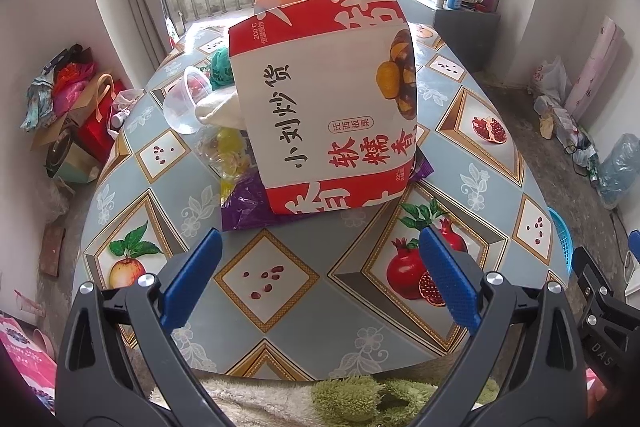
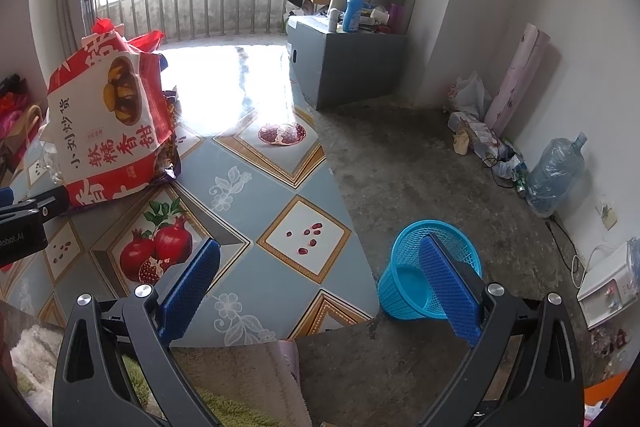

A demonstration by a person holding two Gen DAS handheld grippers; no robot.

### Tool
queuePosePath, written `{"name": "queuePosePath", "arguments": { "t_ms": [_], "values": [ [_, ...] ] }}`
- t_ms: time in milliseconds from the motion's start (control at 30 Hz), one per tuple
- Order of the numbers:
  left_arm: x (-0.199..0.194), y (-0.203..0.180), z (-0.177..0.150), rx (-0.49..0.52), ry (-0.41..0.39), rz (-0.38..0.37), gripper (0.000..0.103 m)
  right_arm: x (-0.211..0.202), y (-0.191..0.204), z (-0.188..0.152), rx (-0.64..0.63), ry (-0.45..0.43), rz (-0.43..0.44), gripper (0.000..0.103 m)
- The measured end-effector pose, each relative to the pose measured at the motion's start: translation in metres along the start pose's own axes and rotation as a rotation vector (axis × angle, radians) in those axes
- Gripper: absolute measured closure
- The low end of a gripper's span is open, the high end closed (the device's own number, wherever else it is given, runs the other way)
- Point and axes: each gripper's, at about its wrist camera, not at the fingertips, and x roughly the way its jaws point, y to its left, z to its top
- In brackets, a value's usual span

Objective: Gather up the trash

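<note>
A large red-and-white paper bag printed with chestnuts is seen lying on the bench, straight ahead of the left hand-held gripper and apart from its tips. A purple wrapper is partly covered by the bag's near edge, and a clear plastic cup on its side, a white cloth and a green crumpled piece are found just beyond and to the left. The left hand-held gripper is spread wide and nothing is held. The right hand-held gripper is likewise spread wide and empty, at the bench's right edge; a blue mesh basket stands on the floor behind its right finger.
</note>
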Motion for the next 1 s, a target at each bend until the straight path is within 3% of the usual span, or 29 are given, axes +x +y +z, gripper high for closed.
{"name": "queuePosePath", "arguments": {
  "t_ms": [1000],
  "values": [
    [0.0035,0.0038,-0.0015,-0.001,0.007,0.006,0.009,0.0012,0.0,-0.0001,0.008,-0.001,-0.001,0.006]
  ]
}}
